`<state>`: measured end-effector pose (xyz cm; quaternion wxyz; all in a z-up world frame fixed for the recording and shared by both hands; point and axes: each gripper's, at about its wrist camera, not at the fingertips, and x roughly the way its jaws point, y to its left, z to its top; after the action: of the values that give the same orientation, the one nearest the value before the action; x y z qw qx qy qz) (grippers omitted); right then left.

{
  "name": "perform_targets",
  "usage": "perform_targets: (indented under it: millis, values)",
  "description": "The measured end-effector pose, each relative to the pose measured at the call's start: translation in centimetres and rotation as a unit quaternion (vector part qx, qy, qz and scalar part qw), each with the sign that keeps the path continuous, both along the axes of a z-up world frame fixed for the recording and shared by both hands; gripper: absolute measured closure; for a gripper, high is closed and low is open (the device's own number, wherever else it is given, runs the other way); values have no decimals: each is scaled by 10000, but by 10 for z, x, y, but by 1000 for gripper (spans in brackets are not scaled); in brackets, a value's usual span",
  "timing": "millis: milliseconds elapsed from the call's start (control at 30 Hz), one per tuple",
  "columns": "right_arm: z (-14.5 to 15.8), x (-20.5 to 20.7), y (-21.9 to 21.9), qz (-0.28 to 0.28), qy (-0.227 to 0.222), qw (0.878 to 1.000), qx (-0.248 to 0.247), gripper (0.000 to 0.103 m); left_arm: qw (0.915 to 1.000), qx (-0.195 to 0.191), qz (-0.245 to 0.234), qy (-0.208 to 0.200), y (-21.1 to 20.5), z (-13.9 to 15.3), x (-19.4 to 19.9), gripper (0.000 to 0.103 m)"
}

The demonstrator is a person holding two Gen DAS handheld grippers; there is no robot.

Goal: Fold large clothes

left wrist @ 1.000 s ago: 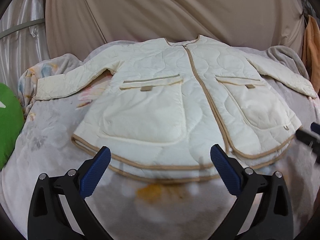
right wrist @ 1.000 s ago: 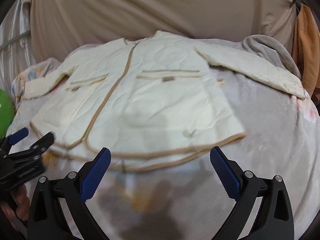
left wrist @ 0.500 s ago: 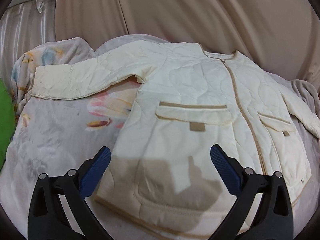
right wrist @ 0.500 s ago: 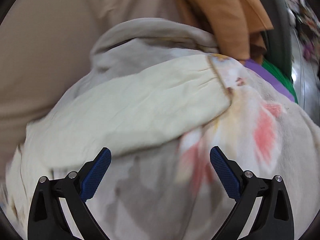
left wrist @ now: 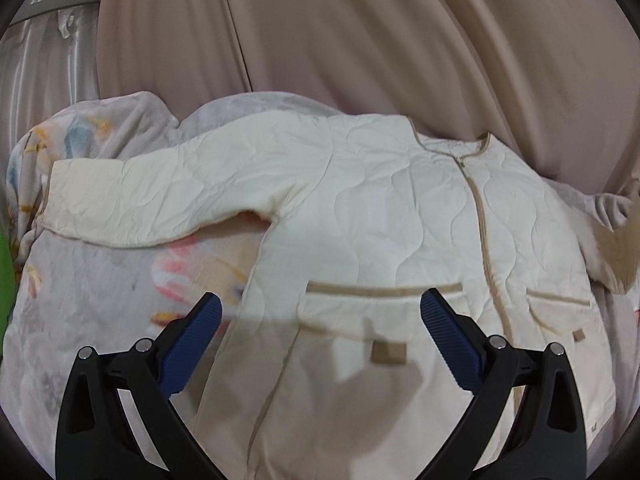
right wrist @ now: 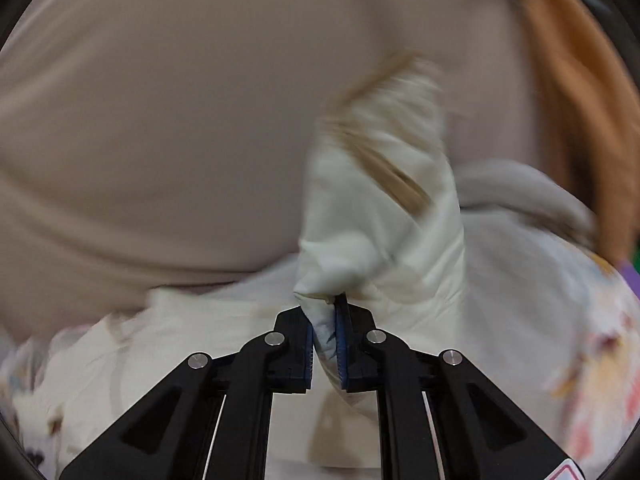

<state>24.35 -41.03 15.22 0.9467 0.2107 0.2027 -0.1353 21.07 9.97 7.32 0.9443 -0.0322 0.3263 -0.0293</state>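
Observation:
A cream quilted jacket [left wrist: 380, 220] with tan trim lies front up and zipped on the bed. Its left sleeve [left wrist: 160, 200] stretches out flat to the left. My left gripper [left wrist: 320, 312] hangs open above the left chest pocket [left wrist: 380, 300], holding nothing. In the right wrist view my right gripper [right wrist: 325, 320] has its jaws closing on the right sleeve [right wrist: 380, 220] near the cuff. The fabric is pinched between the blue pads and stands lifted off the bed, blurred. That raised sleeve [left wrist: 616, 248] shows at the far right edge of the left wrist view.
A pale floral blanket [left wrist: 80, 300] covers the bed under the jacket. A beige curtain [left wrist: 360, 40] hangs close behind. A green object [left wrist: 5, 280] sits at the far left edge. Orange cloth [right wrist: 568, 100] and a grey blanket [right wrist: 520, 188] are at the right.
My left gripper moved forward over the jacket's left side. My right gripper swung right to the sleeve's cuff, shut on it and lifted it.

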Motion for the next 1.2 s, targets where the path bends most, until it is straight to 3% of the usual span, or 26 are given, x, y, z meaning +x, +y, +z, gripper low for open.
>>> perform_targets:
  millis: [133,267,333,367,433,467,567,667,700,767,800,833,900,1033,1133,1200]
  values:
    - [12,75,127,1501,6,9881,-335,93,9993,-296,-213,17,-7,11,20,5]
    - [-25,128,233,2493,477,9657,-544,87,9980,-494,-398,-13,-14,17,46,5]
    - [-51,144,272,2857,850,9523,-651,75,9966,-635,-510,146,-17,13,64,5]
    - [-62,142,287,2972,996,9467,-743,64,9959,-699,-506,289,-19,8,76,5]
    - [-71,133,301,3150,1096,9379,-957,62,9925,-866,-646,574,-23,-2,95,5]
    - [-69,123,299,3222,1050,9351,-1034,60,9909,-921,-682,706,-26,-8,105,5]
    - [-55,83,265,3140,721,9417,-973,40,9855,-1105,-807,1001,-34,-25,127,6]
    - [-55,48,214,2734,743,9561,-748,40,9762,-1389,-1009,1326,-47,-40,143,7]
    - [-57,38,191,2546,806,9616,-631,40,9740,-1430,-1054,1403,-52,-44,147,15]
    - [-67,16,148,2047,957,9733,-395,39,9709,-1436,-1149,1533,-61,-50,152,41]
    - [-75,5,124,1831,1064,9772,-139,39,9692,-1417,-1240,1589,-67,-50,155,63]
    - [-81,-2,106,1694,1128,9790,122,40,9682,-1413,-1288,1611,-70,-50,157,79]
    - [-96,-14,76,1542,1198,9781,721,47,9729,-1350,-1221,1422,-70,-39,159,93]
    - [-111,-19,57,1536,1200,9735,1197,48,9851,-1287,-930,663,-44,2,152,95]
    - [-119,-3,51,1636,1222,9672,1512,48,9889,-1170,-697,590,-28,6,158,95]
    - [-129,15,51,1538,1281,9650,1692,48,9909,-932,-569,782,-26,-11,167,95]
